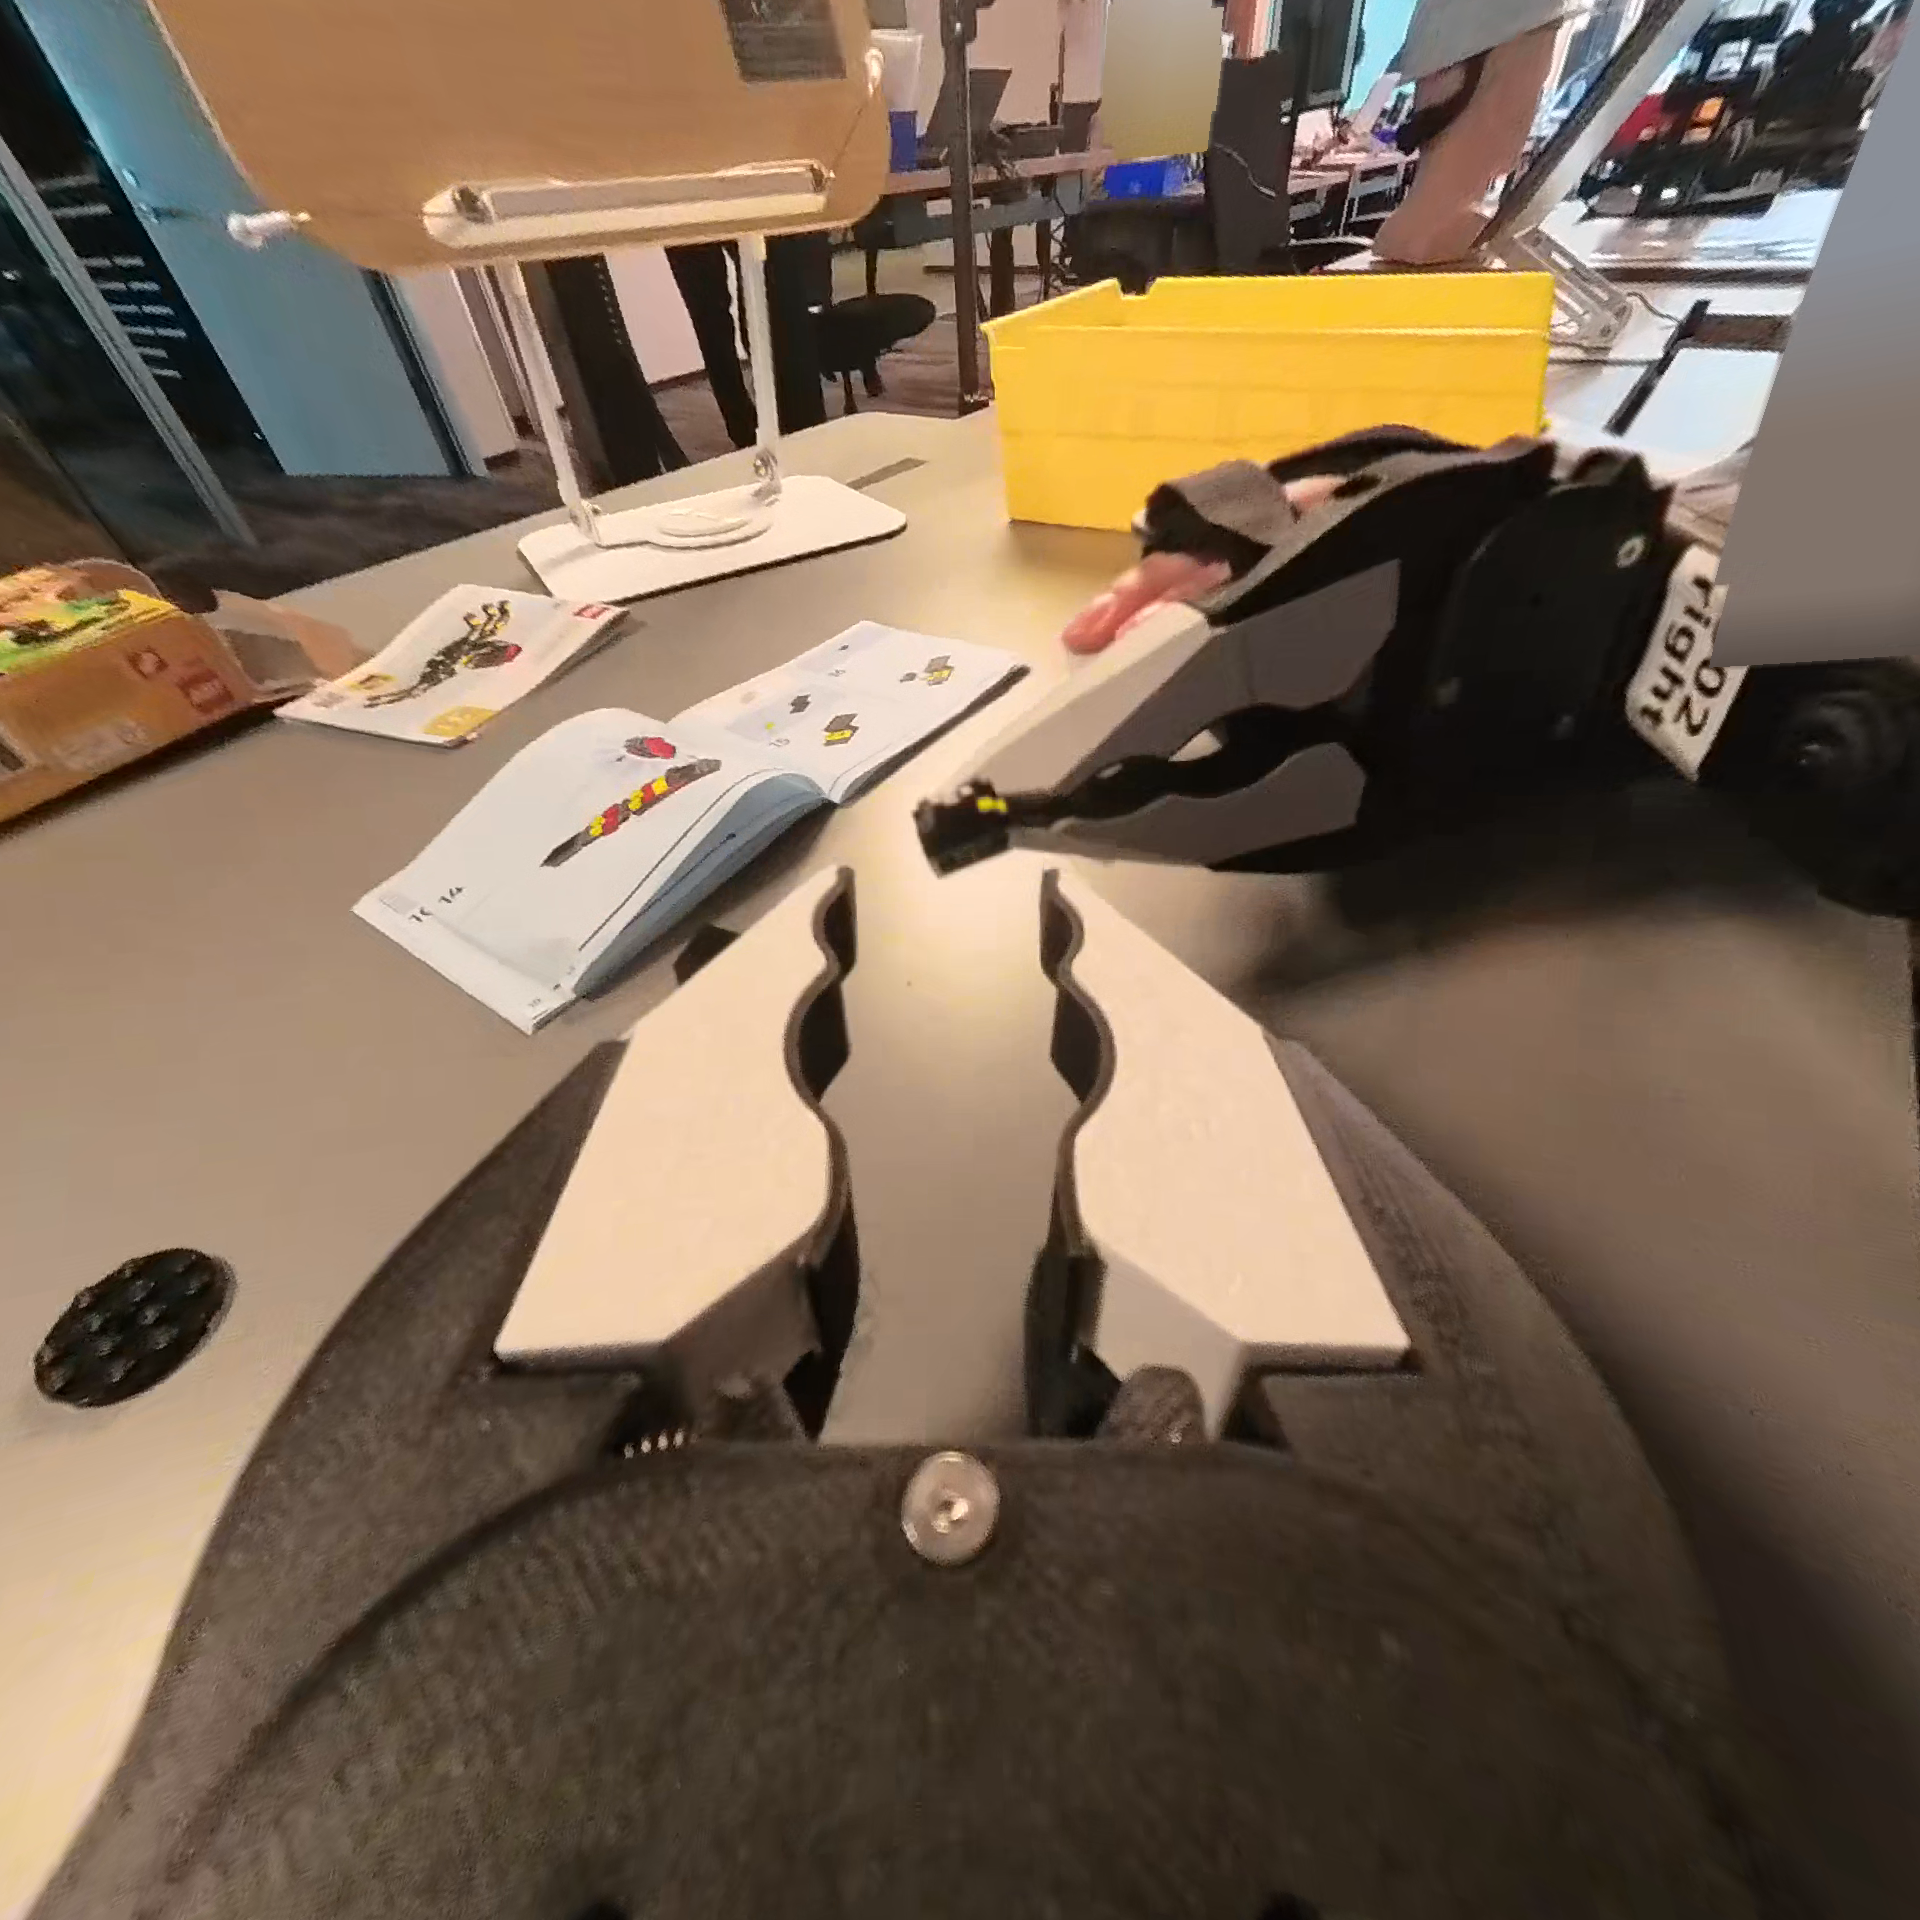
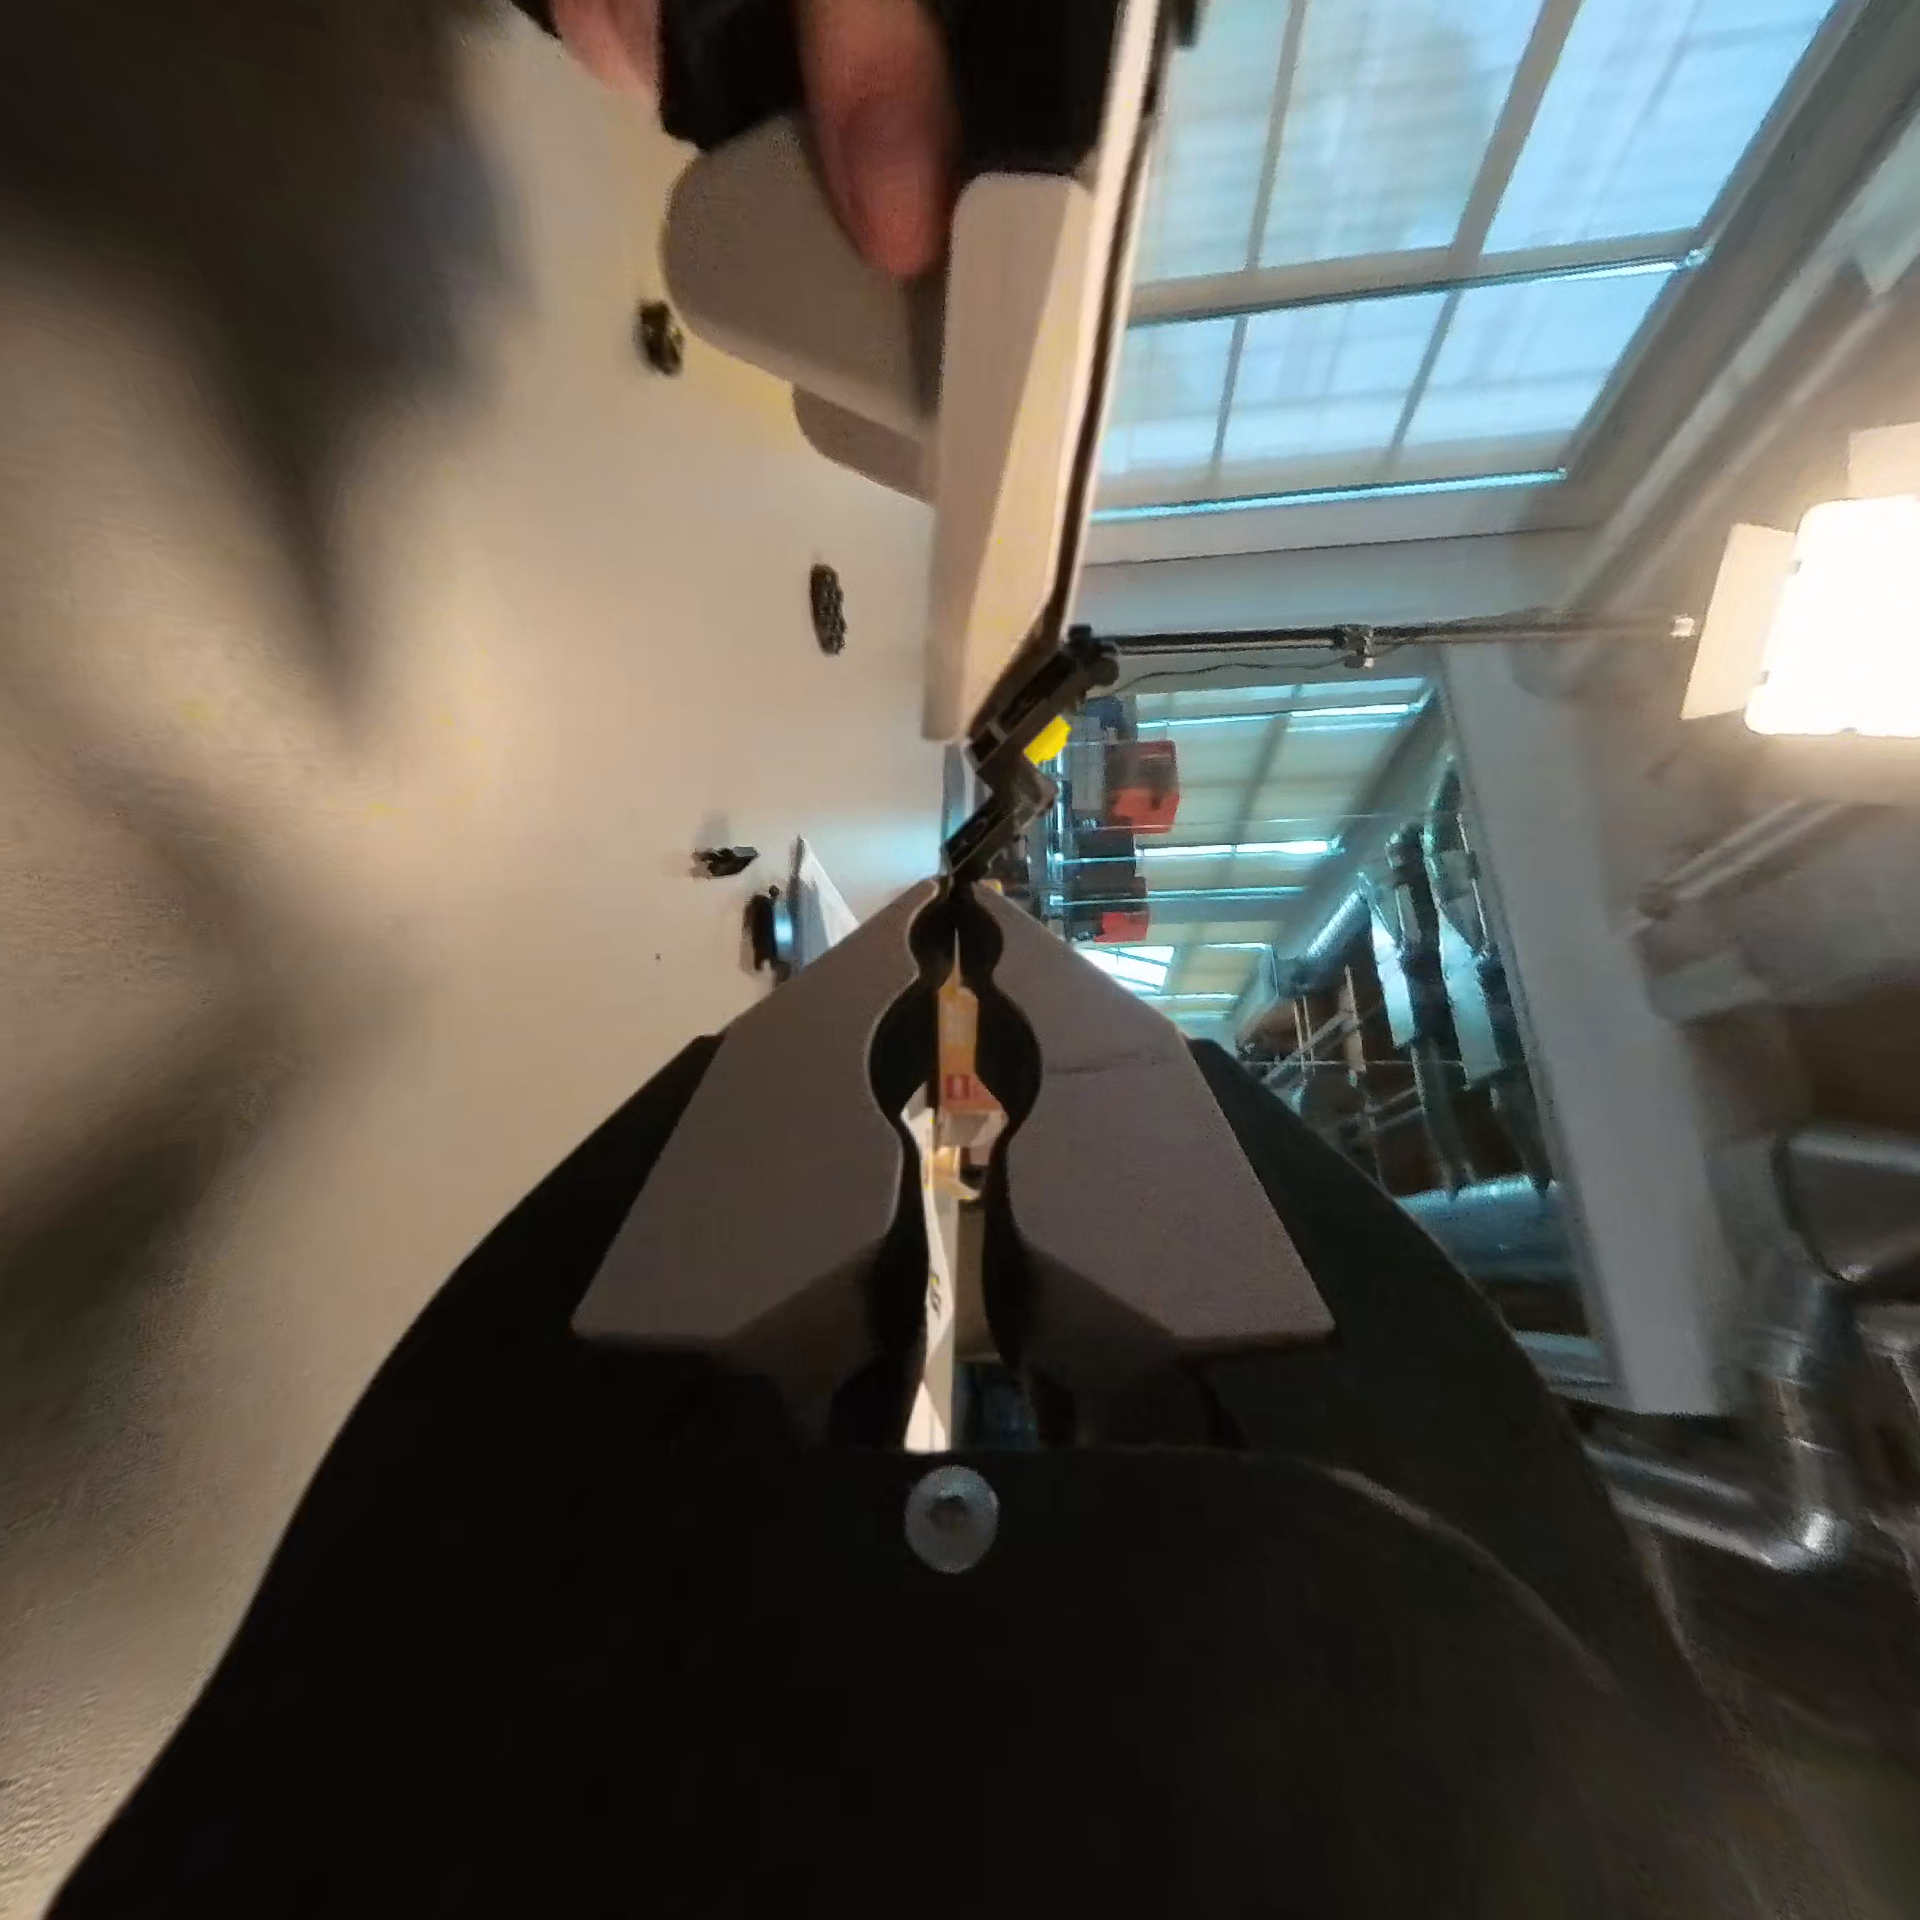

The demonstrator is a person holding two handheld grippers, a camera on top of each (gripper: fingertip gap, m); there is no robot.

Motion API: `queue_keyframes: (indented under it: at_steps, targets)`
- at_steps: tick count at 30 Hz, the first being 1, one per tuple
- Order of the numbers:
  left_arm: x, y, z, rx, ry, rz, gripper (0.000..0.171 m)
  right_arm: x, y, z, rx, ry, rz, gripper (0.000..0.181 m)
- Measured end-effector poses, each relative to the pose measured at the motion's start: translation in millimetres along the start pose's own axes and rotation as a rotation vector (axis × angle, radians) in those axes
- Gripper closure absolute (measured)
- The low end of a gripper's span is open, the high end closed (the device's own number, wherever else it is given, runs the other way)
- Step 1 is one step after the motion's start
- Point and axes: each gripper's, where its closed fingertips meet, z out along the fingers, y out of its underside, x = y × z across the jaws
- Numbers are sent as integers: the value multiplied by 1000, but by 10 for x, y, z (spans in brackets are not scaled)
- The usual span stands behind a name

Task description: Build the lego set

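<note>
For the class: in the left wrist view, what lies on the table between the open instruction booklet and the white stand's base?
A second, closed booklet lies between the open instruction booklet and the white stand's base; otherwise bare grey table, seen in the left wrist view.

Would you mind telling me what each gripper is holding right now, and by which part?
The right gripper pinches a small black-and-yellow lego assembly by one end at its fingertips. The left gripper is open and holds nothing.
</note>
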Motion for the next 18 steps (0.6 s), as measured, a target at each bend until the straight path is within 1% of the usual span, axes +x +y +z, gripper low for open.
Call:
queue_keyframes:
  at_steps: [2,5,6,7,8,9,11,13,15,18]
  targets:
    - [20,23,20,-19,0,22,137,-10,19,5,-11,1,-24,181]
    - [29,41,35,-33,-15,53,140,-44,-14,7,-13,17,-118,181]
    - [23,44,38,-36,-22,55,143,-39,-32,3,-10,27,-140,181]
    - [10,48,40,-38,-31,54,151,-28,-49,-5,-6,38,-156,181]
    - [10,48,40,-38,-32,55,168,-23,-60,-9,-3,44,-167,181]
    - [5,45,38,-36,-37,58,171,-27,-59,-9,-4,44,-172,181]
    - [3,50,40,-40,-37,57,171,-51,-29,3,-13,26,-147,181]
    - [-45,19,19,-16,-61,36,171,-94,-41,-2,24,-24,-35,181]
    - [-102,-15,-15,15,-77,-4,169,-145,-100,-30,97,-132,175,181]
    - [-149,-3,-47,11,-79,-49,163,-158,-133,-58,190,-259,443,153]
